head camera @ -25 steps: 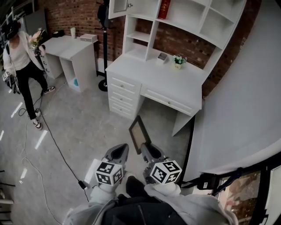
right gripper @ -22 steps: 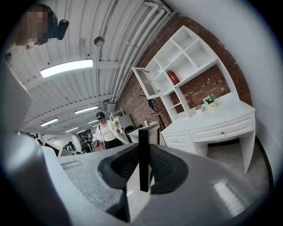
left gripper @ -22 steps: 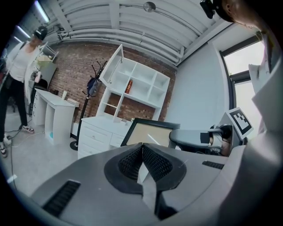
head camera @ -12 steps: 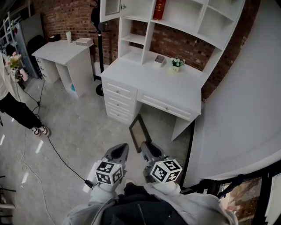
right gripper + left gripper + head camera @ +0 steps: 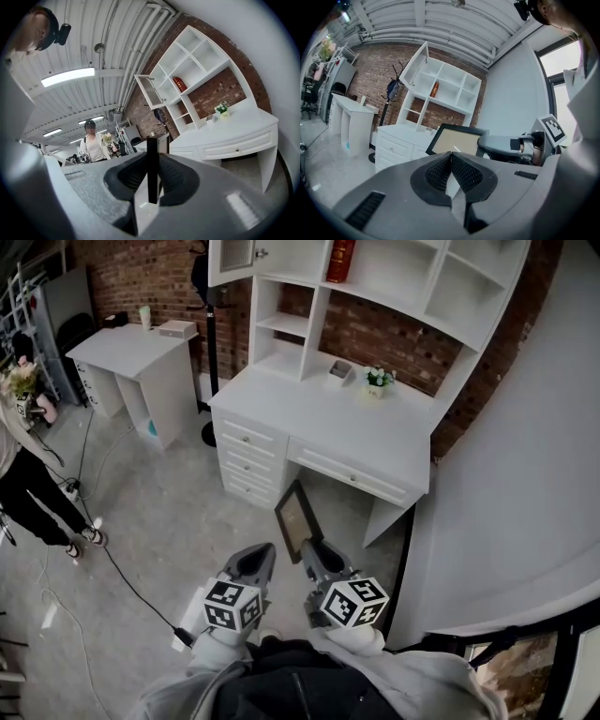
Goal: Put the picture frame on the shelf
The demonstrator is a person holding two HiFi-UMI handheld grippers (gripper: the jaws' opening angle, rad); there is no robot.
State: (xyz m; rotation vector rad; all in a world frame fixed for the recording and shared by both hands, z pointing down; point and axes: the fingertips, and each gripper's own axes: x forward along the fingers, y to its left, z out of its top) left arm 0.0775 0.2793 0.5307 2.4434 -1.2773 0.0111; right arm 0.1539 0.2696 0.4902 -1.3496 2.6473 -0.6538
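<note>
I had the picture frame (image 5: 297, 519) pinched by its lower edge in the right gripper (image 5: 315, 557). The right gripper view showed the thin dark border standing upright between the ribbed pads, so the jaws were narrow and closed on it. I judged an edge grip was the sensible one, since it left the face and the far corners free to meet a shelf board first.

The frame was tilted up and away from me, in the air in front of the white desk (image 5: 367, 427) and lower than its top, over the floor before the kneehole. I judged it was held close to my body because I was on the approach and not yet placing.

The left gripper (image 5: 251, 563) rode just beside the right one, equally short of the desk, with its jaws together on nothing. I read it as a spare hand, kept near in case the frame needed steadying.

The shelf unit (image 5: 403, 282) stood on the back of the desk against the brick wall, most of its compartments bare. A small potted plant (image 5: 379, 377) sat on the desktop below it. The frame was well apart from any shelf, so I judged the placing itself had not begun.

Another person (image 5: 23, 465) stood far to the left of the desk, clear of my path.
</note>
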